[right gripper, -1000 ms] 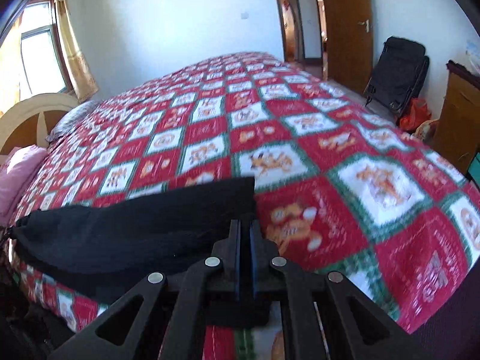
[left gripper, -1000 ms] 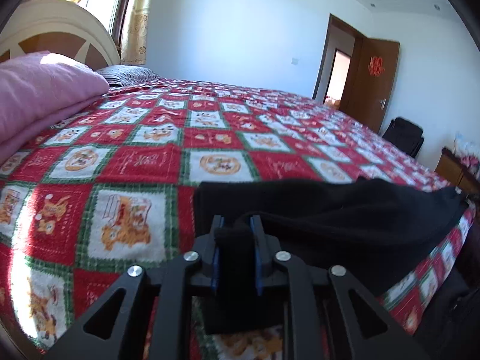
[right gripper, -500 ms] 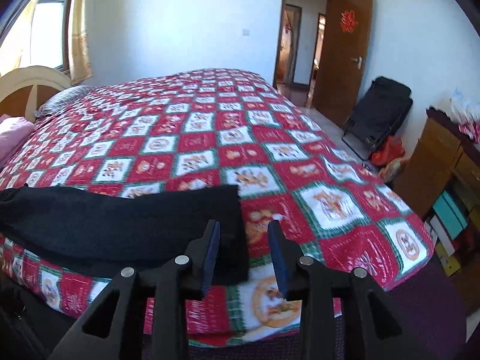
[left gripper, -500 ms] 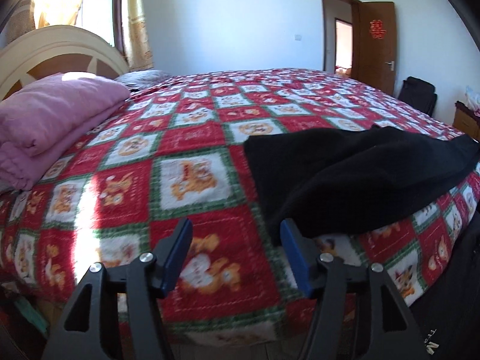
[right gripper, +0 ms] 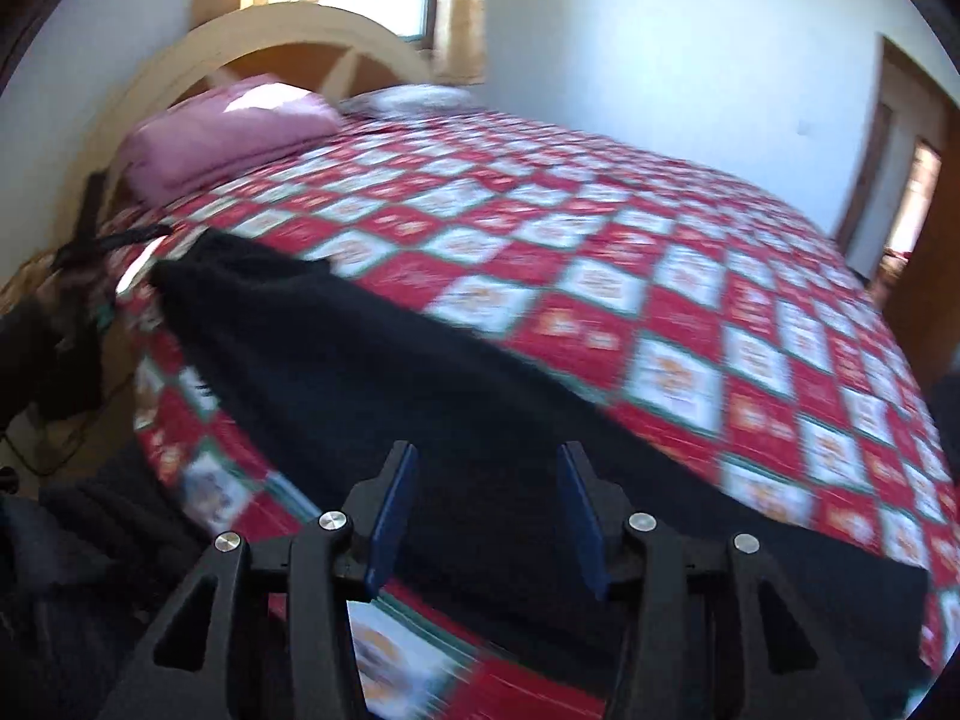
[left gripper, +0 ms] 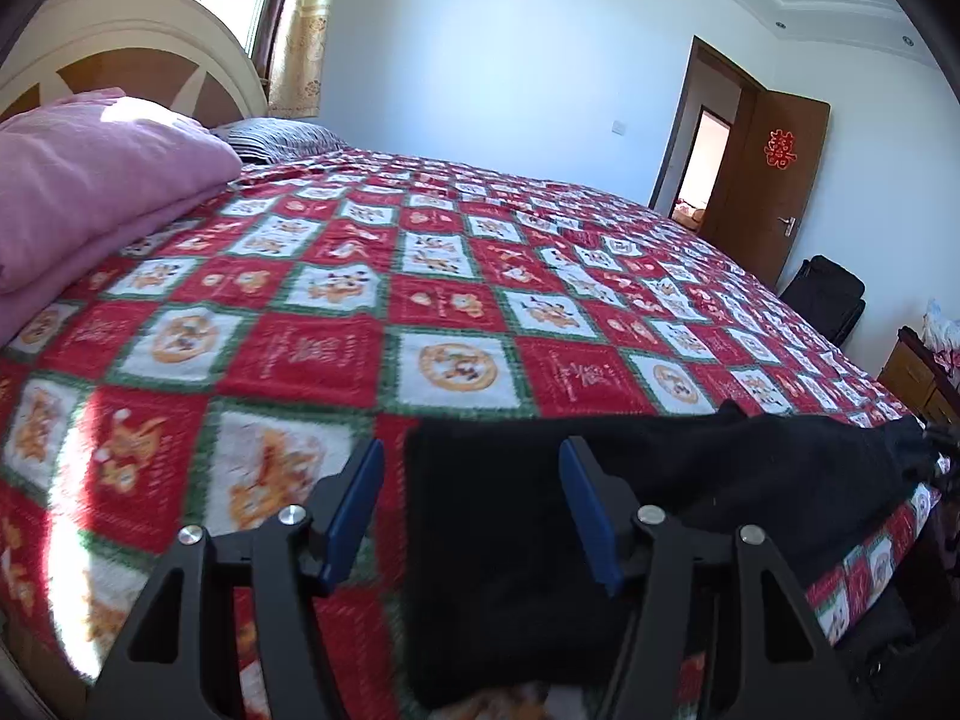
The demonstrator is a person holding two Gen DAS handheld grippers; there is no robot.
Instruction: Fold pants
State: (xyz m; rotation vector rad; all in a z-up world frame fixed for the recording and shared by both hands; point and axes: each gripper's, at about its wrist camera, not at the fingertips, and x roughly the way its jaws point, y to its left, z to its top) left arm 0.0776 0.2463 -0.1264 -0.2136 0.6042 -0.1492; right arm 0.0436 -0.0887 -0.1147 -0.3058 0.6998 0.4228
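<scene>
The black pants [left gripper: 690,480] lie flat along the near edge of the bed, on the red patterned bedspread [left gripper: 456,312]. My left gripper [left gripper: 471,504] is open, its blue pads either side of the pants' left end, just above the cloth. In the right wrist view the pants [right gripper: 420,378] stretch from the far left to the lower right. My right gripper [right gripper: 486,510] is open above their middle, holding nothing. That view is blurred by motion.
A folded pink quilt [left gripper: 90,180] and a striped pillow [left gripper: 276,138] lie by the cream headboard [left gripper: 138,54]. A brown door [left gripper: 774,180], a black bag [left gripper: 828,294] and a wooden cabinet [left gripper: 918,372] stand at the right. Dark clutter lies beside the bed [right gripper: 54,360].
Both grippers were shut on the pants a second ago and have let go. The left one has returned over the pants' left end. The right one has swung left towards the headboard.
</scene>
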